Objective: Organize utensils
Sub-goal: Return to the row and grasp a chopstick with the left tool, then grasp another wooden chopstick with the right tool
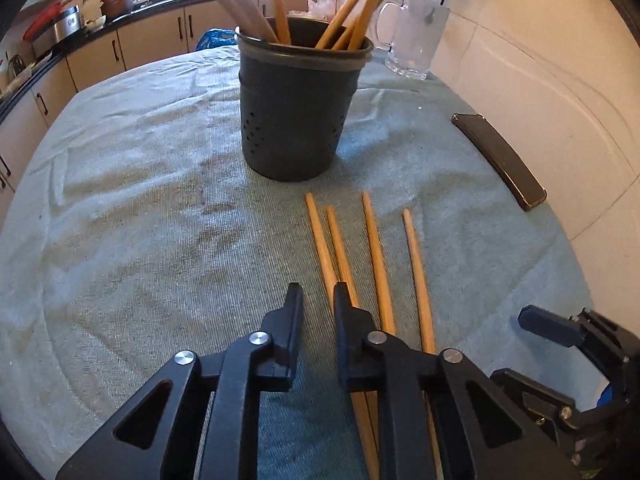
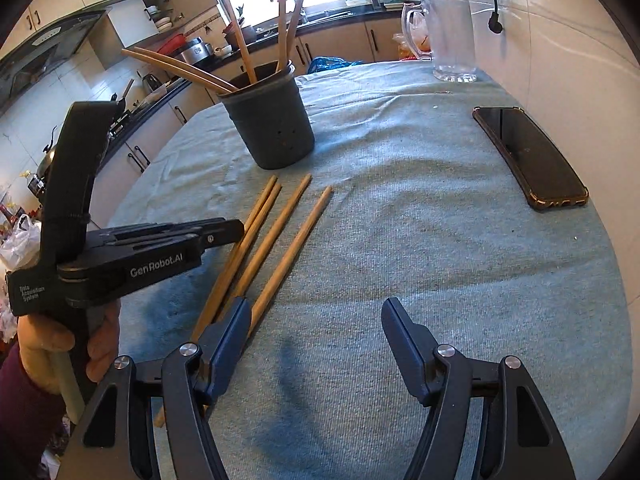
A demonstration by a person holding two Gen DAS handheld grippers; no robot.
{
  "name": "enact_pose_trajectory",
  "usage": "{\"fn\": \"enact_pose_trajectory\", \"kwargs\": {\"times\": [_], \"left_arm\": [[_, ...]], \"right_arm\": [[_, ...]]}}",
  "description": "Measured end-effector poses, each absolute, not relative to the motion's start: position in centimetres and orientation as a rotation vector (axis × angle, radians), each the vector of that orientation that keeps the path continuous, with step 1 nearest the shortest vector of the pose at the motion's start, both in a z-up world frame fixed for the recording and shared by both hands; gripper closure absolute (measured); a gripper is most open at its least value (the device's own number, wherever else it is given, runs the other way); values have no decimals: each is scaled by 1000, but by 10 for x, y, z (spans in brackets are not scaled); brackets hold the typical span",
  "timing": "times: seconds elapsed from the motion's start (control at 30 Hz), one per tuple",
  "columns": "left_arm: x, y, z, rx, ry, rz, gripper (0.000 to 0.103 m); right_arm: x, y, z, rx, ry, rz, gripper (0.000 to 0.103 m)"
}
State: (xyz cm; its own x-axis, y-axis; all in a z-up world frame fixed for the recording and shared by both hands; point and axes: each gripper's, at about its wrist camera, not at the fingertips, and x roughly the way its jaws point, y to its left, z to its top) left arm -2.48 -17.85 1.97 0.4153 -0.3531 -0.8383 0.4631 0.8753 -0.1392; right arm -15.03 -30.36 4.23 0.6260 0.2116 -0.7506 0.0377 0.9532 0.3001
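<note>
Several loose wooden chopsticks (image 1: 376, 256) (image 2: 280, 236) lie side by side on the blue-grey cloth, in front of a dark round utensil holder (image 1: 300, 120) (image 2: 272, 128) that has more chopsticks (image 1: 360, 12) standing in it. My left gripper (image 1: 318, 294) (image 2: 236, 229) hangs low over the near part of the loose ones. Its jaws stand a narrow gap apart, only cloth shows between them, and the sticks pass under its right finger. My right gripper (image 2: 315, 306) is wide open just above the cloth. Its left finger (image 2: 228, 332) covers the near ends of the sticks.
A black phone (image 1: 500, 160) (image 2: 528, 156) lies near the table's right edge by the white wall. A glass mug (image 1: 416, 40) (image 2: 452, 36) stands at the back right. A gloved hand (image 2: 48, 340) holds the left gripper. Kitchen counters lie beyond the table.
</note>
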Motion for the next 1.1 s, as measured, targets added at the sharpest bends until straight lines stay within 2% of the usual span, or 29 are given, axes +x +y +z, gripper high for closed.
{"fn": "enact_pose_trajectory", "kwargs": {"times": [0.3,0.53,0.83,0.87,1.1], "left_arm": [[-20,-178,17,163,1013,-489,91],[-12,-173,25,63,1022,-537,91],[-13,-201,21,213,1018,-515,91],[-11,-203,20,218,1029,-509,96],[-11,-180,17,184,1042,-511,96]], "right_arm": [[-136,-297,34,301,919,108,31],[-134,-301,35,327,909,91,31],[-130,-299,30,321,923,89,31],[-129,-298,31,322,924,88,31],[-127,-295,30,302,935,79,31]]}}
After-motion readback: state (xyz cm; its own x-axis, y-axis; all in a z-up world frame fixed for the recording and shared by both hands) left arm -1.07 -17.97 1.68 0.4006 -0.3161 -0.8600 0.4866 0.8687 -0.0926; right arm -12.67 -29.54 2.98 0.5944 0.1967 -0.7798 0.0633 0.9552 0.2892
